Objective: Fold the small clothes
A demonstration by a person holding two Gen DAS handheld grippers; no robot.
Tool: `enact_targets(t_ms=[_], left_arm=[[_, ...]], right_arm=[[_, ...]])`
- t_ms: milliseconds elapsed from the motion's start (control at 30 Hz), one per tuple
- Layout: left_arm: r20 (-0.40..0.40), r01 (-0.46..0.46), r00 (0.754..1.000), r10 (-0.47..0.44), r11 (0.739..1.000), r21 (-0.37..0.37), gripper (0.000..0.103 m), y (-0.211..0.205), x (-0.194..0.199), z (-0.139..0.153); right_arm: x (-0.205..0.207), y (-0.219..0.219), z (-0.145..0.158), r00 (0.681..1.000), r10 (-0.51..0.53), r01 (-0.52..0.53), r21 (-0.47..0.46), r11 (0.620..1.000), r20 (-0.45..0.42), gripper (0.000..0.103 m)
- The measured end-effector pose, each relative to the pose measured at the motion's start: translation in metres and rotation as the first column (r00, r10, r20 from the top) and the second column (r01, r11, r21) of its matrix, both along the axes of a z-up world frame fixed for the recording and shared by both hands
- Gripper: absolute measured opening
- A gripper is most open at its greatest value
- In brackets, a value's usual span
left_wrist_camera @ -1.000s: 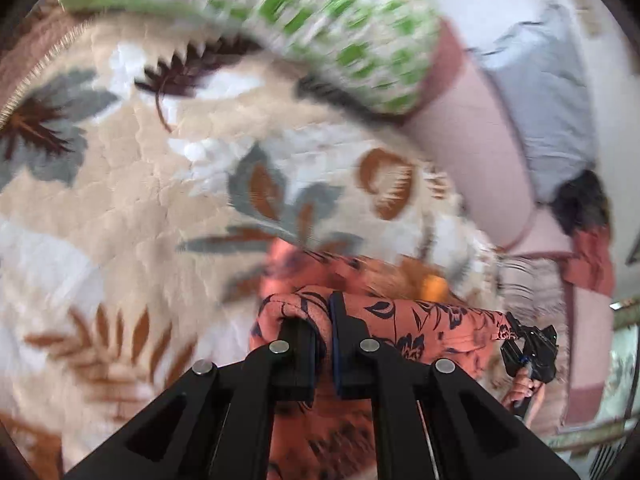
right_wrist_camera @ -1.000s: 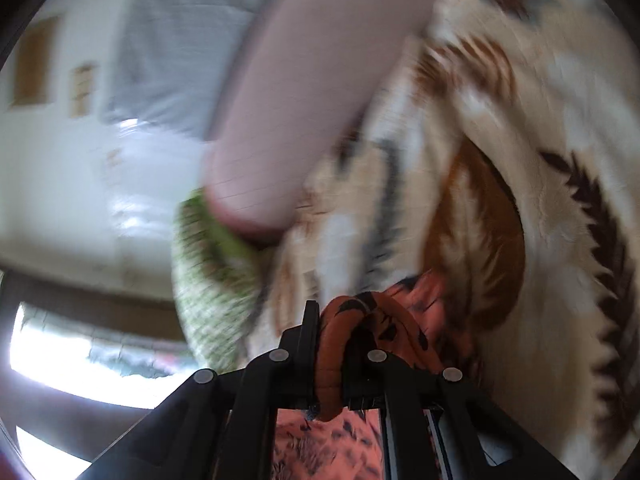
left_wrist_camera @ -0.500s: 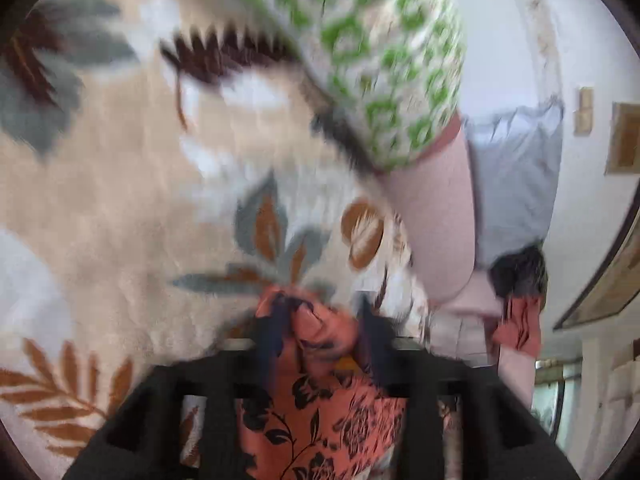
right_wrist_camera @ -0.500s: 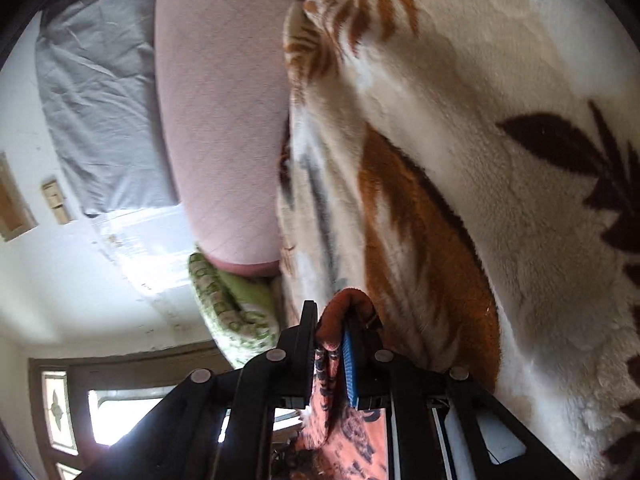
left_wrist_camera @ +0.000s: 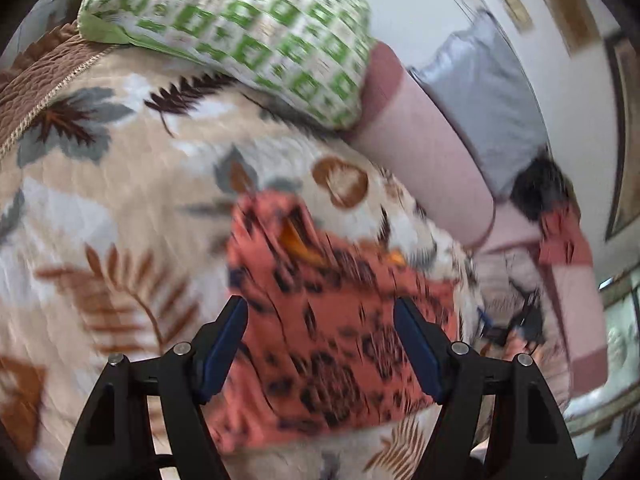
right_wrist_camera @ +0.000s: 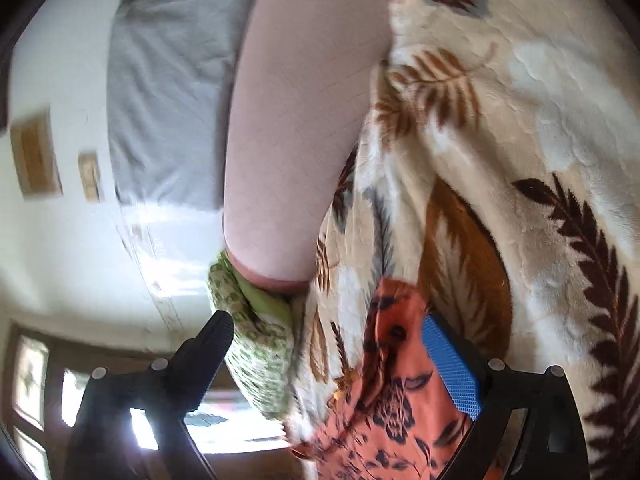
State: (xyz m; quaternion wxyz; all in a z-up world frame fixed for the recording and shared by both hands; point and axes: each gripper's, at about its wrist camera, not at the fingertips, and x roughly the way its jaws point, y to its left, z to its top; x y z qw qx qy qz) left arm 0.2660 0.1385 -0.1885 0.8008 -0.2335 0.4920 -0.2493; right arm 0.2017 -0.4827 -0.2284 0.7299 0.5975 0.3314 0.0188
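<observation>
An orange garment with a dark flower print point(left_wrist_camera: 328, 328) lies bunched on the leaf-patterned blanket point(left_wrist_camera: 100, 208). My left gripper point(left_wrist_camera: 320, 312) hovers over its near part; the jaws are opening, the cloth shows in the wide gap and neither blue pad presses it. This view is blurred. In the right wrist view the same garment point(right_wrist_camera: 392, 384) hangs loose between the jaws of my right gripper point(right_wrist_camera: 326, 326), close beside the blue right pad point(right_wrist_camera: 452, 364). These jaws are also opening and grip nothing.
A green-and-white checked pillow point(left_wrist_camera: 240, 28) and a long pink bolster point(left_wrist_camera: 424, 152) lie at the blanket's far side. A grey cloth point(left_wrist_camera: 480, 100) hangs behind the bolster, with dark and red clothes point(left_wrist_camera: 560, 232) piled at its end. A wall and window point(right_wrist_camera: 48, 380) lie beyond.
Both grippers were shut on folds of the orange garment and have let go: first the left, then the right. The garment now lies loose, and the left gripper has drawn back from it.
</observation>
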Motion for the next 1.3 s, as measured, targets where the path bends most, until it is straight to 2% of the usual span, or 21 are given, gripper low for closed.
enact_targets(t_ms=[100, 167, 267, 300, 333, 400, 467, 500, 567, 600, 633, 700, 733, 767, 800, 833, 933, 1000, 1067, 1133, 1300], left_arm=[[0.002, -0.002, 1.000, 0.002, 0.996, 0.090, 0.076, -0.016, -0.024, -0.013], [-0.014, -0.049, 0.999, 0.051, 0.988, 0.145, 0.076, -0.019, -0.032, -0.027], [-0.050, -0.089, 0.993, 0.106, 0.960, 0.267, 0.076, -0.020, -0.037, -0.043], [-0.059, -0.094, 0.991, 0.118, 0.945, 0.313, 0.076, -0.019, -0.039, -0.049], [-0.068, -0.096, 0.989, 0.128, 0.928, 0.361, 0.076, -0.019, -0.040, -0.055], [-0.081, -0.070, 0.991, 0.110, 0.917, 0.392, 0.076, -0.020, -0.042, -0.064], [-0.069, -0.061, 0.993, 0.098, 0.908, 0.414, 0.076, -0.021, -0.043, -0.065], [-0.071, -0.059, 0.993, 0.098, 0.905, 0.422, 0.076, -0.022, -0.042, -0.064], [-0.077, -0.060, 0.992, 0.103, 0.900, 0.433, 0.078, -0.022, -0.041, -0.065], [-0.076, -0.059, 0.992, 0.103, 0.896, 0.441, 0.078, -0.025, -0.040, -0.064], [-0.074, -0.055, 0.992, 0.099, 0.890, 0.452, 0.078, -0.028, -0.040, -0.064], [-0.072, -0.046, 0.993, 0.091, 0.880, 0.472, 0.079, -0.035, -0.038, -0.064], [-0.074, -0.040, 0.994, 0.085, 0.880, 0.473, 0.079, -0.034, -0.038, -0.063], [-0.077, -0.038, 0.993, 0.084, 0.883, 0.469, 0.079, -0.034, -0.037, -0.062], [-0.079, -0.038, 0.993, 0.083, 0.888, 0.459, 0.079, -0.032, -0.037, -0.061], [-0.076, -0.042, 0.993, 0.085, 0.892, 0.450, 0.079, -0.031, -0.037, -0.059], [-0.042, -0.074, 0.994, 0.104, 0.889, 0.452, 0.078, -0.020, -0.038, -0.049], [0.011, -0.116, 0.992, 0.125, 0.882, 0.456, 0.078, -0.016, -0.046, -0.035], [0.036, -0.134, 0.991, 0.132, 0.885, 0.445, 0.078, -0.016, -0.055, -0.024], [0.057, -0.127, 0.992, 0.114, 0.896, 0.426, 0.078, -0.026, -0.068, -0.014], [0.082, -0.070, 0.996, 0.038, 0.894, 0.442, 0.079, -0.077, -0.080, -0.006]], right_arm=[[0.010, 0.061, 0.018, 0.980, 0.180, -0.193, -0.195, 0.962, -0.083, 0.085], [0.017, 0.116, 0.017, 0.933, 0.327, -0.357, -0.288, 0.889, -0.149, 0.075], [0.031, 0.213, 0.006, 0.831, 0.505, -0.556, -0.376, 0.741, -0.233, 0.066], [0.034, 0.234, 0.001, 0.807, 0.536, -0.590, -0.394, 0.705, -0.249, 0.064], [0.042, 0.268, -0.004, 0.768, 0.578, -0.637, -0.424, 0.644, -0.276, 0.064], [0.049, 0.305, -0.015, 0.726, 0.608, -0.679, -0.474, 0.561, -0.320, 0.062], [0.074, 0.339, -0.027, 0.710, 0.596, -0.691, -0.534, 0.487, -0.376, 0.062], [0.085, 0.348, -0.030, 0.717, 0.578, -0.683, -0.559, 0.469, -0.390, 0.062], [0.117, 0.357, -0.030, 0.757, 0.519, -0.632, -0.647, 0.426, -0.398, 0.062], [0.133, 0.358, -0.028, 0.781, 0.490, -0.602, -0.676, 0.424, -0.388, 0.062], [0.151, 0.351, -0.022, 0.817, 0.450, -0.555, -0.704, 0.444, -0.360, 0.062], [0.164, 0.331, -0.005, 0.878, 0.386, -0.458, -0.729, 0.509, -0.282, 0.062], [0.166, 0.316, 0.006, 0.907, 0.343, -0.407, -0.717, 0.566, -0.244, 0.062], [0.165, 0.308, 0.013, 0.918, 0.331, -0.385, -0.698, 0.603, -0.220, 0.062], [0.160, 0.296, 0.023, 0.924, 0.336, -0.367, -0.678, 0.637, -0.185, 0.062], [0.152, 0.290, 0.029, 0.924, 0.341, -0.361, -0.681, 0.637, -0.170, 0.062], [0.115, 0.273, 0.038, 0.912, 0.373, -0.376, -0.711, 0.594, -0.170, 0.062], [0.081, 0.249, 0.035, 0.911, 0.372, -0.382, -0.699, 0.605, -0.176, 0.062], [0.044, 0.222, 0.032, 0.921, 0.349, -0.372, -0.659, 0.654, -0.173, 0.063], [-0.005, 0.189, 0.020, 0.934, 0.314, -0.350, -0.592, 0.725, -0.168, 0.063], [-0.090, 0.154, 0.002, 0.952, 0.263, -0.306, -0.495, 0.813, -0.157, 0.063]])
